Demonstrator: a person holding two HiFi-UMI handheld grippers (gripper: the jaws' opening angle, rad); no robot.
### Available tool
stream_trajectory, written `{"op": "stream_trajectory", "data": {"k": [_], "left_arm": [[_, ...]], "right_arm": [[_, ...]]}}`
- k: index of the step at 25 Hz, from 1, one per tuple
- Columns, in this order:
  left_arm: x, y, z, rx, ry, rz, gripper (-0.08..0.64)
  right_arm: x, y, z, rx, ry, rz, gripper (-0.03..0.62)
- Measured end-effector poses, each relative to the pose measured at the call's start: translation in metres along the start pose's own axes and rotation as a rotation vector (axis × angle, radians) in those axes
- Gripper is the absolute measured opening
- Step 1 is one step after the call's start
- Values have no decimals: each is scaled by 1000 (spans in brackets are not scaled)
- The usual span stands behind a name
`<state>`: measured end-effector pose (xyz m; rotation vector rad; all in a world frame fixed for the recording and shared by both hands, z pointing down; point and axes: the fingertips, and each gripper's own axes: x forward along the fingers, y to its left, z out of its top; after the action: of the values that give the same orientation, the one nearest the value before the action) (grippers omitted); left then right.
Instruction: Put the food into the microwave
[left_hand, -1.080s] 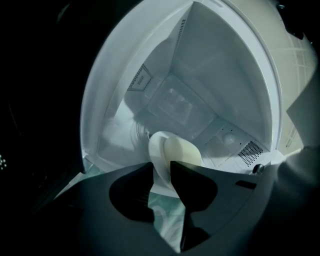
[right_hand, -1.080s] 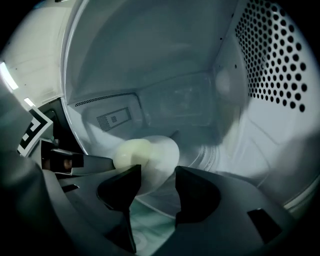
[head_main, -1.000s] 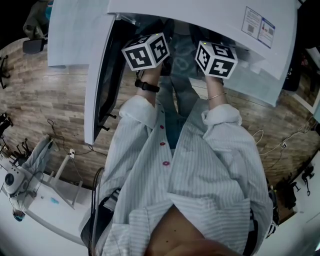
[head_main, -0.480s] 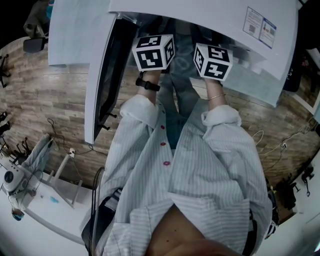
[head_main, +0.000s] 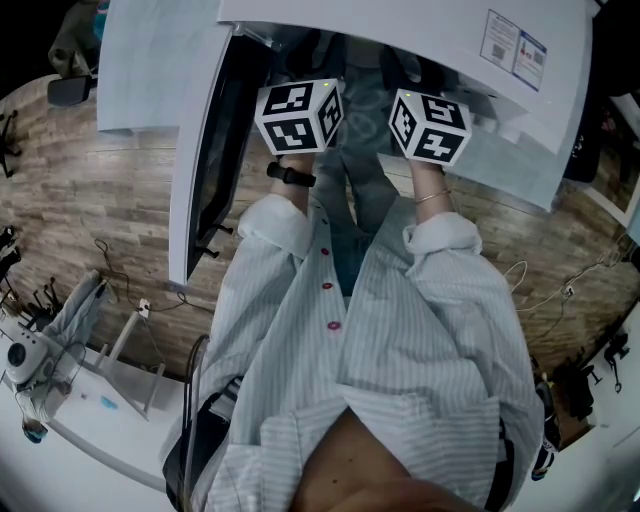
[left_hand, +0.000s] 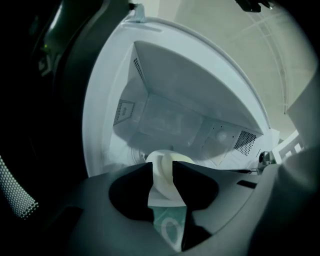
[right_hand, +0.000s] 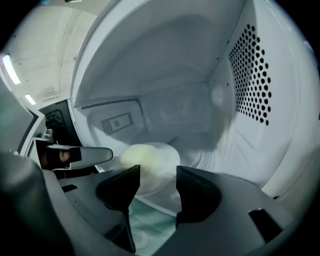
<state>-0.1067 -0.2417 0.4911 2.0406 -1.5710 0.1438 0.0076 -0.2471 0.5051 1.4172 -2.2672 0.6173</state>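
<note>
Both the left gripper (left_hand: 162, 167) and right gripper (right_hand: 158, 170) stand spread, gripping nothing. The plate of food (right_hand: 142, 157) sits inside the microwave (right_hand: 260, 75), and its door (head_main: 205, 150) is not yet closed.

microwave (head_main: 400, 30) mouth open; door (head_main: 195, 170) swung out at its left edge blocks entry from that side. plate (right_hand: 161, 167) with food (right_hand: 137, 156) takes mid floor; free room above it and along perforated right wall (right_hand: 250, 80)

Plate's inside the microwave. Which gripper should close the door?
Left. The open door hangs beside the left gripper, once its open jaws back off the plate; the right gripper would probably have to cross over.
</note>
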Motion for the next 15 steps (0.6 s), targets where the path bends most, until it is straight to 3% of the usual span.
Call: {"op": "stream_trajectory", "data": {"k": [11,15], "left_arm": [[-26,-23,13,28,-68,-40,127],[-37,-34,25,42,-92,-60,115]], "right_arm": [[-20,18,12,51,-50,101,225],[-32,28,23,28,-67,135,187]]}}
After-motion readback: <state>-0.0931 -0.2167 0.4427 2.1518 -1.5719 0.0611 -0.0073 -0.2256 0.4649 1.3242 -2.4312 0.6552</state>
